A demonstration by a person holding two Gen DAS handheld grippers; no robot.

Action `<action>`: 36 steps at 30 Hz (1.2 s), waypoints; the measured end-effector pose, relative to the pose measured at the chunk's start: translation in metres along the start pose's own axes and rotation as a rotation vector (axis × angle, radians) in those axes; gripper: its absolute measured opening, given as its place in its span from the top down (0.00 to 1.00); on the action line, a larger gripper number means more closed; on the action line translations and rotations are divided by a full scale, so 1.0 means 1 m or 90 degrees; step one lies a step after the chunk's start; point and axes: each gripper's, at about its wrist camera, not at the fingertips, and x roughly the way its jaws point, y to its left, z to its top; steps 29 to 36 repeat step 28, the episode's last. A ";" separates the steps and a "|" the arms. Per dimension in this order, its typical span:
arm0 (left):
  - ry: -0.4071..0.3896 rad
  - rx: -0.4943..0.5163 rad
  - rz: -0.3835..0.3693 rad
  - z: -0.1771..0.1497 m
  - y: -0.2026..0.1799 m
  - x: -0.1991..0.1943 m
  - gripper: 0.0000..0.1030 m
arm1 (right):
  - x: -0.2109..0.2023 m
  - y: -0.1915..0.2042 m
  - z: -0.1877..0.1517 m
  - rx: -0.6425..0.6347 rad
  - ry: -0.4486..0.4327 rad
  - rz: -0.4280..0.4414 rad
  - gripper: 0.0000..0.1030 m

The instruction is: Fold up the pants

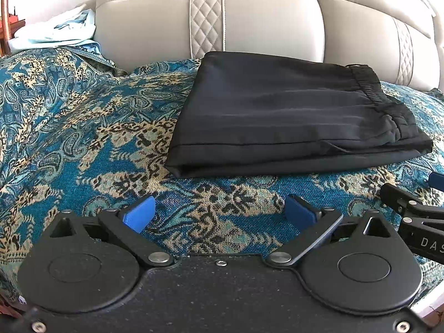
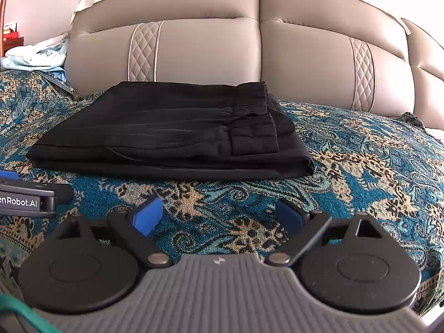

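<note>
While folded black fabric pants [image 1: 294,111] lie ahead, long axis crosswise, left gripper [image 1: 219,213] and right gripper [image 2: 219,216] both gape empty, apart from cloth; neither clearly nearer.

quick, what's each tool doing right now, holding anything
left tool: open, empty, short of the folded black pants.
right tool: open, empty.

Folded pants [image 1: 291,116] lying on the bedspread [image 1: 83,127], headboard [image 1: 249,19] behind them, my left gripper [image 1: 220,213] and right gripper [image 2: 219,216] before them, clothes heap [image 1: 55,32] far left
</note>
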 end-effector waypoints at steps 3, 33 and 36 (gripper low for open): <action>0.001 -0.004 0.001 0.000 0.001 0.001 0.01 | 0.000 0.000 0.000 0.000 0.000 0.000 0.07; 0.002 -0.007 -0.007 0.000 0.002 0.002 0.00 | -0.001 -0.002 -0.002 0.002 0.002 0.002 0.04; 0.002 -0.007 -0.007 0.000 0.002 0.002 0.00 | -0.001 -0.002 -0.002 0.002 0.002 0.002 0.04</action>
